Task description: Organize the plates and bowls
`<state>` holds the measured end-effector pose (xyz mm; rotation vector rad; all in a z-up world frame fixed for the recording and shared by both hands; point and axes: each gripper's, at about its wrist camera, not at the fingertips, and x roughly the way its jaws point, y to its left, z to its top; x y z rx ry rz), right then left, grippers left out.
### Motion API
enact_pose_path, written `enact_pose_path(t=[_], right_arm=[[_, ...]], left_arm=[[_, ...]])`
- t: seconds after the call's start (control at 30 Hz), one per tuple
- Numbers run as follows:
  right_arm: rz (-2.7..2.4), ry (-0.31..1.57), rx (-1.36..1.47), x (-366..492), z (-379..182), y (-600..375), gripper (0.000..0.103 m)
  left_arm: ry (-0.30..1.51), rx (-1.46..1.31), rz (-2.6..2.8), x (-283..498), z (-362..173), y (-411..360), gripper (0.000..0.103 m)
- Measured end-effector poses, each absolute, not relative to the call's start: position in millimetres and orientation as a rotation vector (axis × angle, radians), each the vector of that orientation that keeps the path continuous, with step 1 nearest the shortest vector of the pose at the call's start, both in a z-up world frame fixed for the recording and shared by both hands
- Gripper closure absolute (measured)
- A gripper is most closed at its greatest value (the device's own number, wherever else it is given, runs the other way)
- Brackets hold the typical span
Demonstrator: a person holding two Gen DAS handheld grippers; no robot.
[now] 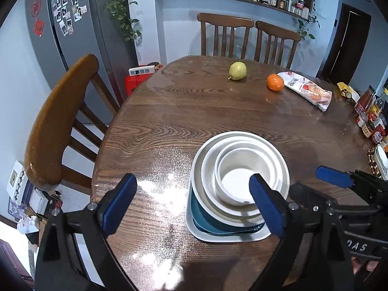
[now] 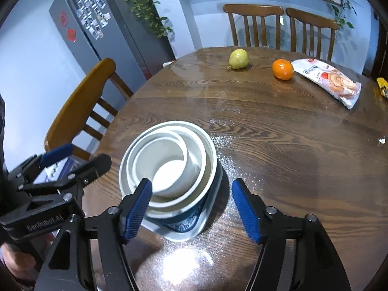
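**A:** Quick check on your claws first. Your left claw is spread wide with nothing in it; one blue pad hangs over bare wood, the other overlaps the rim of the stack in the left wrist view, but I don't see it pressing on anything. Your right claw is open too, not as wide, and also empty. Its left pad sits in front of the near rim of the bowls and the right pad is off to the side over the worktop.

**B:** So where's the stuff from there?

**A:** Right in front of you and below both claws. The small white bowl is nested in a bigger white bowl, which sits in an even wider one, then a blue dish, all on the white square plate. No long axis to worry about, since the bowls are round.

**B:** Which hand's closer?

**A:** Honestly about even. The stack sits between them, to the right of your left claw's centre and to the left of your right's. To me it looks stacked and done, so you'd just back off straight.

**B:** Anything else out there?

**A:** A pear, an orange and a snack bag at the far side, well apart from the stack.
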<state>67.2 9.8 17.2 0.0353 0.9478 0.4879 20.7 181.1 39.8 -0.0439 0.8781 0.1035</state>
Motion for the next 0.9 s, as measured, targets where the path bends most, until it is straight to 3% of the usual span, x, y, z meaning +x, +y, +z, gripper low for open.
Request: enact_pose_path(t=[0.23,0.4,0.5,0.9], right_arm=[[0.506,0.917,-0.018,52,23,9,0.014],[0.506,0.892,-0.039,44,27,7,0.009],[0.508,0.874,-0.053,38,29,6,0.001],[0.548,0.882,-0.110,20,15,9,0.000]], left_arm=[[0.866,-0.051,0.106,11,45,183,0.001],[0.855,-0.052,0.107,4,48,183,0.001],[0.854,-0.042,0.109,0,49,181,0.001],[0.910,-0.019,0.138,-9,34,183,0.001]])
